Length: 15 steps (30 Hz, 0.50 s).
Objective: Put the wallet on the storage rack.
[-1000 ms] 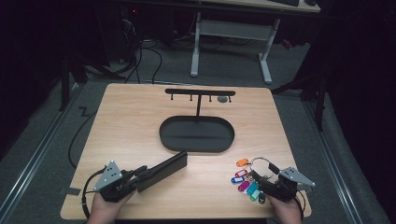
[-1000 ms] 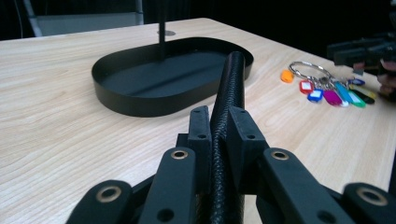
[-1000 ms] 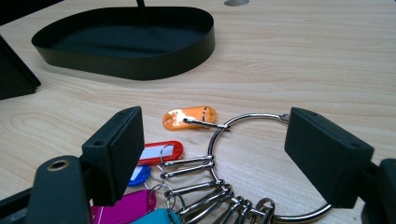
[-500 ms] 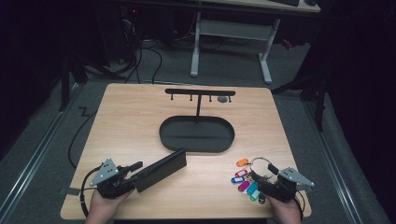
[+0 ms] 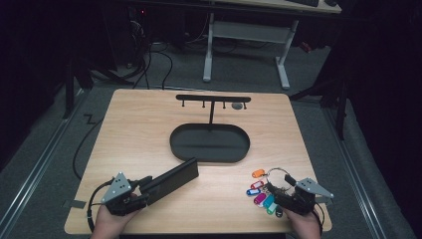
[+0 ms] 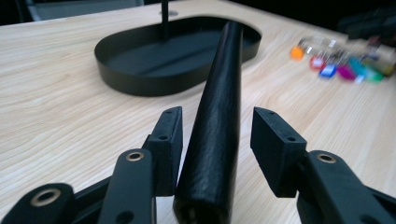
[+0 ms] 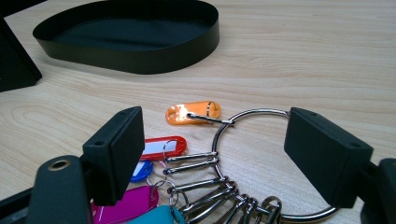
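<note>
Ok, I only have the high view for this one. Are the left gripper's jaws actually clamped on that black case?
Observer: No. In the left gripper view the left gripper is open, and the black case lies between its jaws with a gap on one side.
Operator: And the right one, on the keys?
Observer: The right gripper is open too, its jaws either side of the metal key ring.
Operator: Are the tags labelled?
Observer: The red tag shows a blank white insert.
</note>
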{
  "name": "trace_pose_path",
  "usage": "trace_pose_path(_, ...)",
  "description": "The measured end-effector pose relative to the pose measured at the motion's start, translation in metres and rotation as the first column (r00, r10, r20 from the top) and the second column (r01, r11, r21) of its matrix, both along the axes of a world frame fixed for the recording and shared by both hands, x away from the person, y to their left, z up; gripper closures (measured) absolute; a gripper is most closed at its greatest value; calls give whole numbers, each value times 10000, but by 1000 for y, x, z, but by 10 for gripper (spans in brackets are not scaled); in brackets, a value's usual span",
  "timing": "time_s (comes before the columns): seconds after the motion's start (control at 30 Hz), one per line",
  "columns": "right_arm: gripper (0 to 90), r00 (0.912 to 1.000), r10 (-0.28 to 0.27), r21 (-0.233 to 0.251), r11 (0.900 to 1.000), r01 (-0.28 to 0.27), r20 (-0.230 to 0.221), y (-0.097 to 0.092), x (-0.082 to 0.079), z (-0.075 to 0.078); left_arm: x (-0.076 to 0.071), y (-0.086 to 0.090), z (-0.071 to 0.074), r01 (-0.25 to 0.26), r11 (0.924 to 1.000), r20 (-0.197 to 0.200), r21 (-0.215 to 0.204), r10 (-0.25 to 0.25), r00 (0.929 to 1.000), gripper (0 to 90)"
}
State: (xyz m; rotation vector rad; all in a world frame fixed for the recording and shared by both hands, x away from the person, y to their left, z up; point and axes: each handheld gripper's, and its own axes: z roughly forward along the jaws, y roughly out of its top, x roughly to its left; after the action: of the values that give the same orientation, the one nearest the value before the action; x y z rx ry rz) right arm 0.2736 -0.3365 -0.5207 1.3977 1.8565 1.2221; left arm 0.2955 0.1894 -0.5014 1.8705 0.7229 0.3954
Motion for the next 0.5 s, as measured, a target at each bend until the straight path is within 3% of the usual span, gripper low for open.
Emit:
trace_pose_path(0.1,204,10000,-20,4,10000,20,5,0,0,0,-2,0,-2,48,9996,99,269,-50,9999,548)
trace_pose_path(0.2,204,10000,-17,12,10000,17,0,0,0,0,-3,2,-3,116,9997,186,206,-120,9998,578)
trace_pose_path(0.5,205,10000,22,17,10000,-22,2,0,0,0,-3,2,1,302,9986,-126,439,-297,9995,634)
